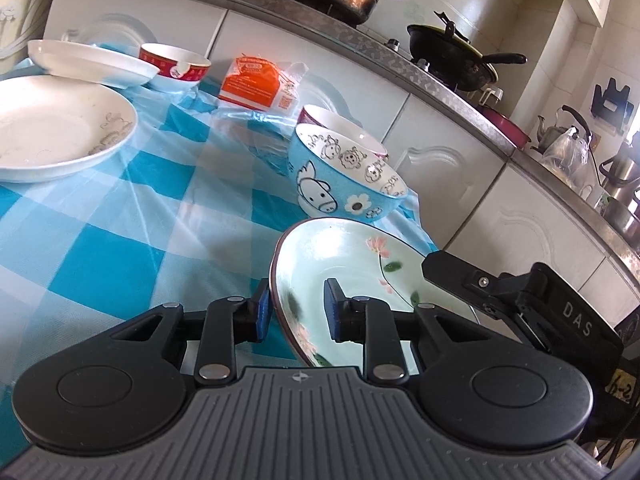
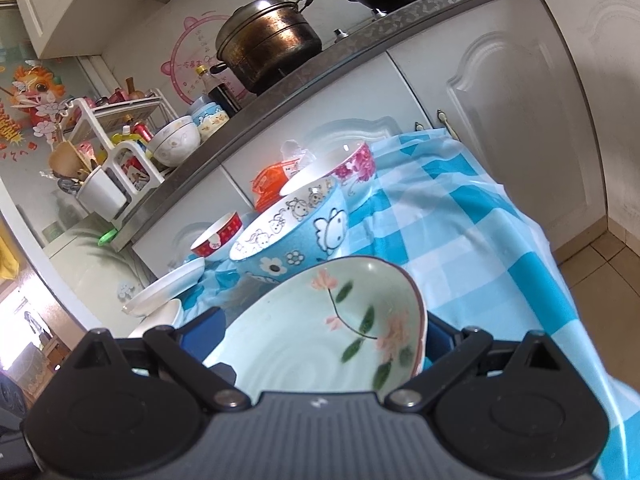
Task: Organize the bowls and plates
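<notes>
Left gripper (image 1: 298, 314): its two blue pads straddle the rim of the pale green flowered plate (image 1: 344, 268), one pad outside the rim and one inside the well, with some gap visible at the inner pad; the grip appears closed on the rim or very nearly so. Right gripper (image 2: 320, 336): it holds the same flowered plate (image 2: 320, 336) from the opposite edge, with one blue pad behind the right rim and the other at the left, largely hidden by the plate, so firm contact cannot be confirmed. In the left wrist view a black finger of the right gripper (image 1: 452, 276) reaches over the plate's far right rim. The plate stands tilted, well facing up and toward the cameras, and looks lifted off the desk (image 1: 120, 240); a two-sided hold suits a wide, shallow, slippery piece. Both grippers are angled low and forward, the left one pointing toward the far side of the desk. Just beyond the plate sits the blue cartoon bowl (image 1: 344, 176), with a pink-flowered bowl (image 2: 352, 164) right behind it. Further left lie a large white plate (image 1: 60, 132), a second white plate (image 1: 92, 62) and a red bowl (image 1: 176, 66). In my judgement, the flowered plate is bound for the white plates at left.
</notes>
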Demonstrator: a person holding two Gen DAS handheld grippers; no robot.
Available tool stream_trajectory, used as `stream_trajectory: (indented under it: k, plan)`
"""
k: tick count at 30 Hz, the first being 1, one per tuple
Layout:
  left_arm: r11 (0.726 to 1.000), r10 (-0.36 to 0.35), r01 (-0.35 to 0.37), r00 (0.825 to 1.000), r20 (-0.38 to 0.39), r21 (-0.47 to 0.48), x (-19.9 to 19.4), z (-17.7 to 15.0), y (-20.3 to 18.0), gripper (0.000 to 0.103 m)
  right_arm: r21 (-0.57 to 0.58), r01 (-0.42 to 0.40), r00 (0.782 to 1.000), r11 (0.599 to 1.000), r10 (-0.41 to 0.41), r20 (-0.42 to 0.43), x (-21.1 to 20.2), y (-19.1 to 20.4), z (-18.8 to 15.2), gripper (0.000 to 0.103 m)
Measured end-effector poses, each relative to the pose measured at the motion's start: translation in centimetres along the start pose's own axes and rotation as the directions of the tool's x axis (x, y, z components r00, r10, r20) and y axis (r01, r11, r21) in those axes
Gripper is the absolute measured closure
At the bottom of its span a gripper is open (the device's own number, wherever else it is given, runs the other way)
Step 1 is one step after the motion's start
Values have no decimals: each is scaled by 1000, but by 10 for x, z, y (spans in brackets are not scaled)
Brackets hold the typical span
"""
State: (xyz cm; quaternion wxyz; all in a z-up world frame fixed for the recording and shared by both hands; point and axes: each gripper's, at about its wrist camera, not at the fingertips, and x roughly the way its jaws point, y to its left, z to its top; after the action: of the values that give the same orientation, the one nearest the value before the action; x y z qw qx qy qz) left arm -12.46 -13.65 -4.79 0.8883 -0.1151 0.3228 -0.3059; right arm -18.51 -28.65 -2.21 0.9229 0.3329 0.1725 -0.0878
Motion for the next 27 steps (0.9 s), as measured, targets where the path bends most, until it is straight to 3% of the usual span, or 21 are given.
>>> stream_trajectory:
  k: [7,19,22,24,27]
  plan:
    - [1000,14,-14,999,43,8,-13,4,4,76,-46,-16,1000,999,17,3,2,15,-4,4]
    - [1000,-4,4,1000,0,4,-4,3,11,75,-94,34,999,995,-37,-27,14,19,-9,4]
    - [1000,8,-9,999,40,24,-12,7,11,69,-115,53,998,992,-55,-12,11,21,-9,4]
    - [999,16,-18,997,72,28,-21,11,14,55,-158,91,996,983,-86,35,4,27,-7,3]
    - [999,36,-40,992,118,34,-35,19,21,50,-187,104,991,977,-86,99,-7,37,0,1]
